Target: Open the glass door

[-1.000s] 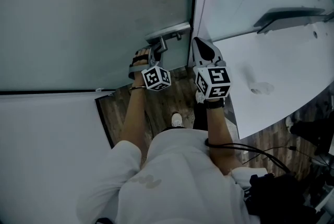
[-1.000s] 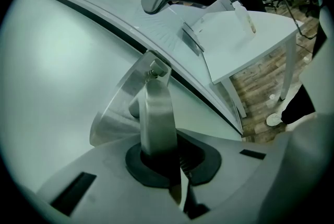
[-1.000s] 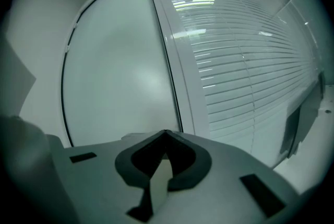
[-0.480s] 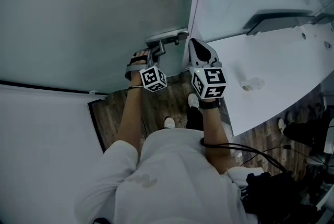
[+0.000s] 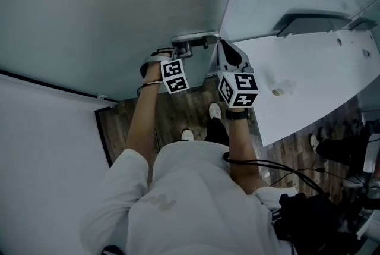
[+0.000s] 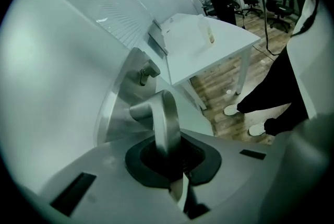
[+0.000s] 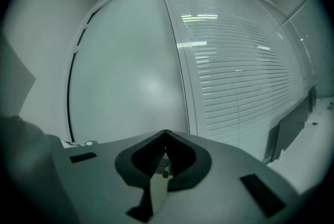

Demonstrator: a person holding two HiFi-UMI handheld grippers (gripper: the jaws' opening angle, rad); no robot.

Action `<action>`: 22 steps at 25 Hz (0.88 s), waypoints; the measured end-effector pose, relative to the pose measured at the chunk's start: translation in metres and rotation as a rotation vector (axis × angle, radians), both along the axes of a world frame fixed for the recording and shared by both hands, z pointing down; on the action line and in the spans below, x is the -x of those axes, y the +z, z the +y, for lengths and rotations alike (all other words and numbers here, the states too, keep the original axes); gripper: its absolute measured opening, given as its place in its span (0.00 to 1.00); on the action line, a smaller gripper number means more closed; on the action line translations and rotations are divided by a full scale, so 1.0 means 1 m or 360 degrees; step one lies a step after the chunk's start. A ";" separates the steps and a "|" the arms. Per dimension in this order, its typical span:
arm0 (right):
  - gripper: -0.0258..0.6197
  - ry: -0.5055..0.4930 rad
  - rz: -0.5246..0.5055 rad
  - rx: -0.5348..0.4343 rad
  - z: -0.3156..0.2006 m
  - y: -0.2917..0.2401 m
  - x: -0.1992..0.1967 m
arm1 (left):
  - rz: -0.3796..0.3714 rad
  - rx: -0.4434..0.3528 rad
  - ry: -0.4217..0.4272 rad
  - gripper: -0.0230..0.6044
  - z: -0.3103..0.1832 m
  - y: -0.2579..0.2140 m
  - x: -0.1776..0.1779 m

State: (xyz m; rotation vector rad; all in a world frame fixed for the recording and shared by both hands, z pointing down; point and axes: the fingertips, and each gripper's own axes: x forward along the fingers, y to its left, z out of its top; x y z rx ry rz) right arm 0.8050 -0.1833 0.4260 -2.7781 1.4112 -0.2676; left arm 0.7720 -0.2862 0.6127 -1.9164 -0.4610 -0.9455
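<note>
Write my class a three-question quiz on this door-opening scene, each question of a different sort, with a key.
1. True or false: the right tongs grip the door handle.
2. What do the left tongs hold? A the door handle; B a table leg; C a cable.
3. Fill in: in the head view, the white table stands to the ___ of the glass door.
Key: 1 false, they are shut on nothing; 2 A; 3 right.

Dark wood-plank floor (image 5: 178, 108) under me, white bench (image 5: 309, 81) off to my right. Slatted blinds (image 7: 240, 66) cover the window panel past it. Black office chairs (image 6: 254, 1) stand further back.
</note>
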 end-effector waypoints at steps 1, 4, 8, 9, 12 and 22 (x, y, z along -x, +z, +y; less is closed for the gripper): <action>0.04 0.0002 0.0012 -0.0002 -0.001 -0.002 0.009 | 0.0001 0.0023 -0.0003 0.04 0.001 -0.002 0.005; 0.04 0.0010 0.0045 -0.0002 -0.004 -0.009 0.045 | 0.0032 0.0052 0.0003 0.04 0.003 -0.009 0.028; 0.04 0.0023 0.0065 0.0018 -0.004 -0.005 0.078 | 0.0115 0.0015 0.0035 0.04 0.008 -0.011 0.042; 0.04 0.0023 0.0071 0.0025 -0.004 -0.004 0.085 | 0.0133 -0.0003 0.0032 0.04 0.008 -0.011 0.043; 0.04 0.0033 0.0088 0.0054 -0.002 -0.002 0.102 | 0.0140 -0.0036 0.0009 0.04 0.010 -0.010 0.046; 0.04 0.0159 0.0113 0.0153 0.033 0.000 0.138 | 0.0159 -0.0048 0.0025 0.04 0.023 -0.009 0.071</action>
